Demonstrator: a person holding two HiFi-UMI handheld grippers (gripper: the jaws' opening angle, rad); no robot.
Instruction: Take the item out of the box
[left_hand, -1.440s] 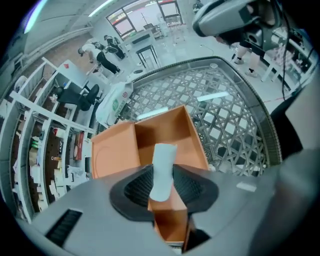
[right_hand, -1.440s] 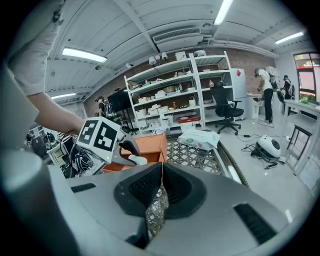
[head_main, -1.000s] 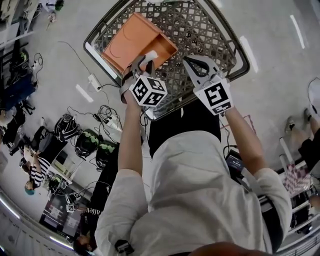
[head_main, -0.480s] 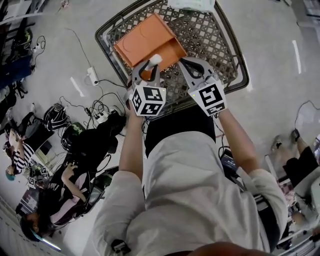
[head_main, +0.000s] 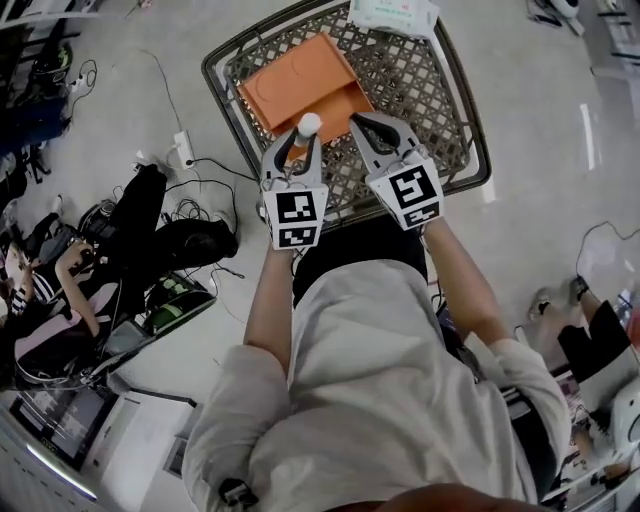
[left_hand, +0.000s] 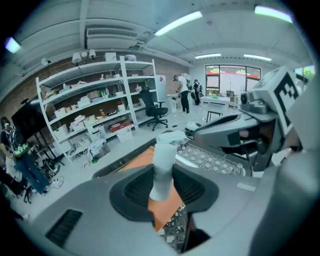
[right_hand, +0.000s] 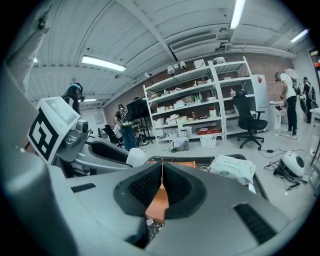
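Shelves line the workshop wall, and below me a wire cart (head_main: 420, 90) stands on the grey floor with an orange box (head_main: 300, 85) lying in it. My left claw (head_main: 298, 148) is clamped on the white bottle (head_main: 309, 124), gripping its lower part and holding it upright over the near edge of the box. It looks to me clear of the box, or nearly so. My right claw (head_main: 362, 125) is closed on nothing, just beside the box's near corner. To do this well I should lift straight up, keep the squeeze steady on that round body, and carry the bottle over the cart rim without knocking the box.
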